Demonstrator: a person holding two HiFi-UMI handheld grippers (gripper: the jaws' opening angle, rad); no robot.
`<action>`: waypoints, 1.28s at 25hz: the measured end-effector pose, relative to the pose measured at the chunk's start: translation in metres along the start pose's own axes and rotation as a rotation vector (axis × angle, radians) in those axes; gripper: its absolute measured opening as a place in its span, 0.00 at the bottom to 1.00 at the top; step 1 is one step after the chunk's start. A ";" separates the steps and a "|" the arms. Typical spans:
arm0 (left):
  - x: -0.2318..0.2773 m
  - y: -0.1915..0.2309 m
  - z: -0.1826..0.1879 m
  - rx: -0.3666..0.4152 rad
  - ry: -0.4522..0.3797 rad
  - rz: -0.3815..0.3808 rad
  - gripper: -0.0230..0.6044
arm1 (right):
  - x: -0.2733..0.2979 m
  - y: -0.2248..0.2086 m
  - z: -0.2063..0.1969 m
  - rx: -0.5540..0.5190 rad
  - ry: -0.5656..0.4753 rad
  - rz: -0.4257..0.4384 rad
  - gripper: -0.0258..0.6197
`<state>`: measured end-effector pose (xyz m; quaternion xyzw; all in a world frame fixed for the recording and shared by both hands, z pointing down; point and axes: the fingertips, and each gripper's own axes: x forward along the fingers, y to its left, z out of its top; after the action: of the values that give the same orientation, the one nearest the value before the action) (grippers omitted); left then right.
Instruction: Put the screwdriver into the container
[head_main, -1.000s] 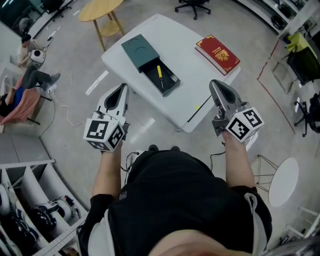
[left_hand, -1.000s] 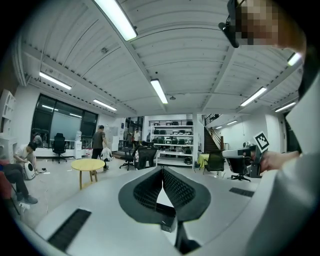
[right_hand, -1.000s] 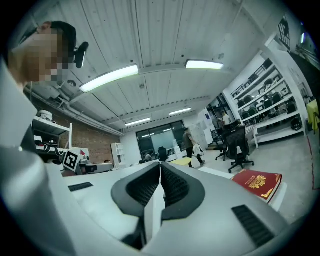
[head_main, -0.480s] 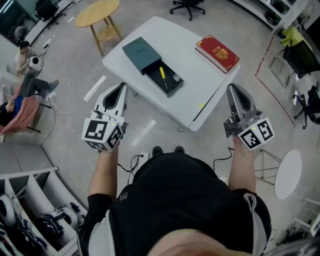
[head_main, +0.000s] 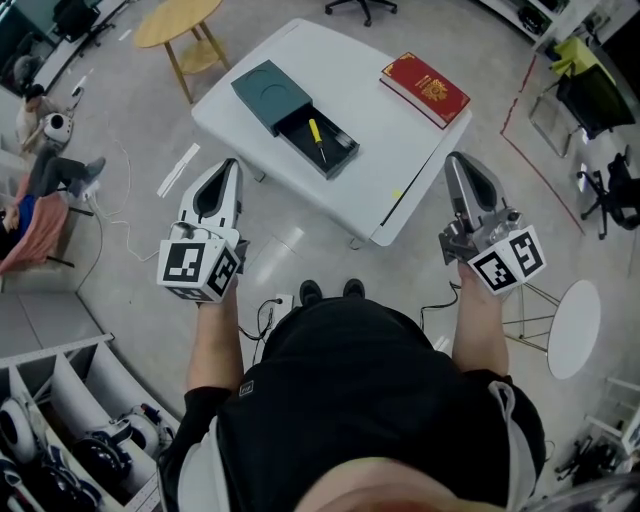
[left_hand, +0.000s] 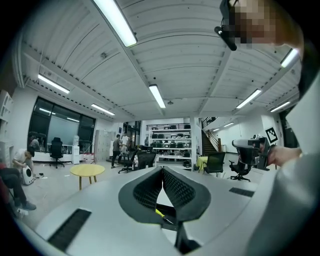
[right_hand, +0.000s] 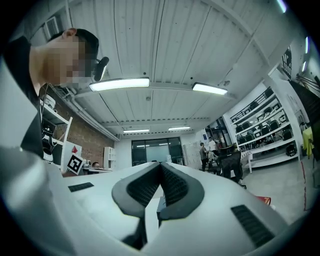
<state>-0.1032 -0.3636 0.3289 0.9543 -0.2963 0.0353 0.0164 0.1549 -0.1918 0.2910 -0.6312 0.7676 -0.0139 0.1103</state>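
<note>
The dark green container (head_main: 268, 95) lies on the white table (head_main: 400, 150) with its tray pulled open. The yellow-handled screwdriver (head_main: 314, 131) rests inside the tray. My left gripper (head_main: 230, 163) hangs off the table's near left side, over the floor, shut and empty. My right gripper (head_main: 455, 158) is held off the table's near right corner, also shut with nothing in it. In the left gripper view the jaws of the left gripper (left_hand: 162, 170) meet at their tips, and the screwdriver (left_hand: 159, 213) shows through the gap below them. The right gripper (right_hand: 160, 165) has its tips together too.
A red book (head_main: 423, 88) lies at the table's far right corner. A round yellow side table (head_main: 180, 20) stands beyond the table at left. A small white round table (head_main: 575, 325) is on my right. A person (head_main: 40, 170) sits on the floor at far left; shelves (head_main: 60, 420) are at bottom left.
My right gripper has swung out to the right, from over the table's corner to beside it. The left gripper has drifted slightly left. Both stay shut.
</note>
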 end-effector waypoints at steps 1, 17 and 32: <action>-0.001 0.000 -0.002 0.005 0.005 0.002 0.07 | -0.001 0.001 0.000 -0.002 0.002 0.000 0.09; 0.013 0.022 -0.003 0.036 0.003 0.065 0.07 | 0.020 -0.017 -0.009 -0.076 0.028 -0.047 0.09; 0.009 0.033 -0.015 0.025 0.010 0.083 0.07 | 0.033 -0.010 -0.025 -0.050 0.044 -0.046 0.09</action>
<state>-0.1151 -0.3954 0.3445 0.9411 -0.3353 0.0444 0.0043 0.1543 -0.2285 0.3120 -0.6510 0.7551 -0.0110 0.0771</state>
